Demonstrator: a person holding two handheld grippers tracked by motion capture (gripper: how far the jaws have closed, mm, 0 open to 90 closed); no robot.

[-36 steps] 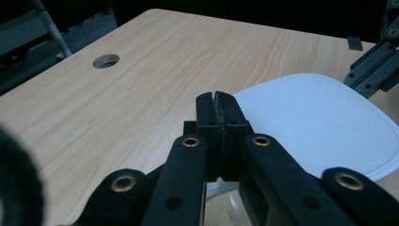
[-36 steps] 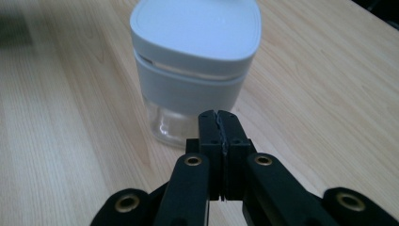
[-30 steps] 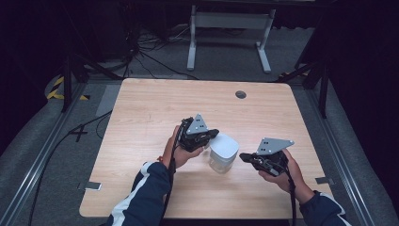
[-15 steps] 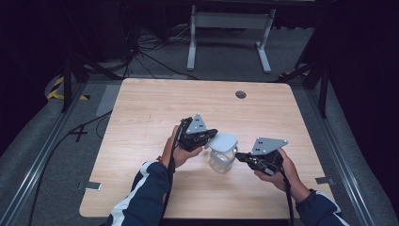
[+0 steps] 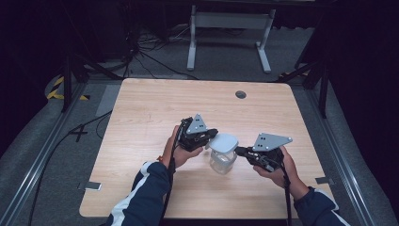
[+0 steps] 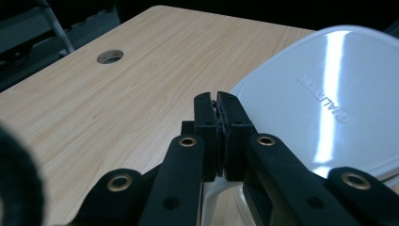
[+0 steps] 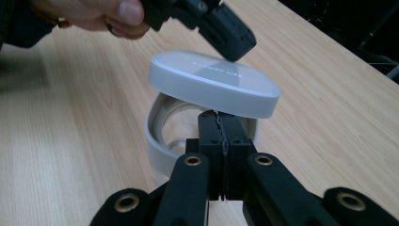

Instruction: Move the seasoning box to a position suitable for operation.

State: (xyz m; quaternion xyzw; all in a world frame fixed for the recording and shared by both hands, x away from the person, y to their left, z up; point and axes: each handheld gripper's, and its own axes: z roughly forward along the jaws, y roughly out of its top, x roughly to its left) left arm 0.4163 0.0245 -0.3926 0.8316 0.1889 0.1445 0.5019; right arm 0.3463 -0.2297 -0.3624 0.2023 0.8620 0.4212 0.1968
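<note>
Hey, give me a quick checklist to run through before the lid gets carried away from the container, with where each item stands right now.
1. White rounded plastic lid off the rim: ok, it sits raised and tilted above the clear plastic container.
2. Left gripper holding the lid: cannot tell; its jaws look closed at the lid's edge, but the contact is hidden.
3. Right gripper steadying the container: ok, jaws closed at the near rim.
4. Container upright on the light wooden table: ok.
5. Free table space to set the lid down: ok, bare wood to the left.
</note>
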